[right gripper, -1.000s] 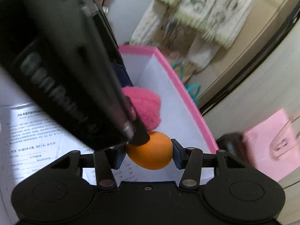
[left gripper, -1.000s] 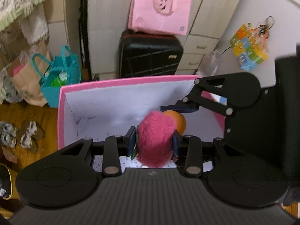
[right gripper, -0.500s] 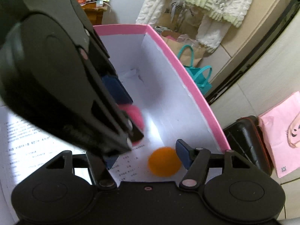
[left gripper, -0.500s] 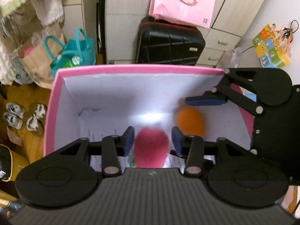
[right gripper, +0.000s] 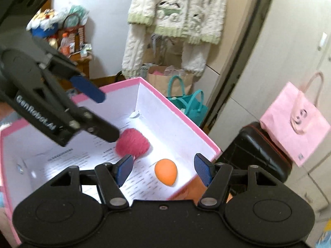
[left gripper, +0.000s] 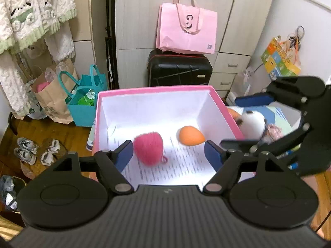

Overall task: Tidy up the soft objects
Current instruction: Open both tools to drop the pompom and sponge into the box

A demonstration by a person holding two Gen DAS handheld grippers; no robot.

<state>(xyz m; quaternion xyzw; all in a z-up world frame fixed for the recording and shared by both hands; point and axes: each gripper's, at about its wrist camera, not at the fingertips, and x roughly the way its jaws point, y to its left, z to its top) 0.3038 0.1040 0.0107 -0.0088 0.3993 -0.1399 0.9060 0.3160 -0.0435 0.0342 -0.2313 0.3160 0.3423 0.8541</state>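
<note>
The fuzzy pink yarn pom-pom and the orange teardrop sponge are lying apart on printed paper inside the pink-rimmed white box. The left gripper is opening, nothing between its jaws; the right gripper is spread, empty. Both should be lifted clear of the rim.

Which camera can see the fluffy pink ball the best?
The left wrist view. There the fluffy pink ball lies whole and unhidden on the printed paper in the pink box. In the right wrist view, the left gripper covers its near edge and a blue finger pad overlaps its bottom.
</note>
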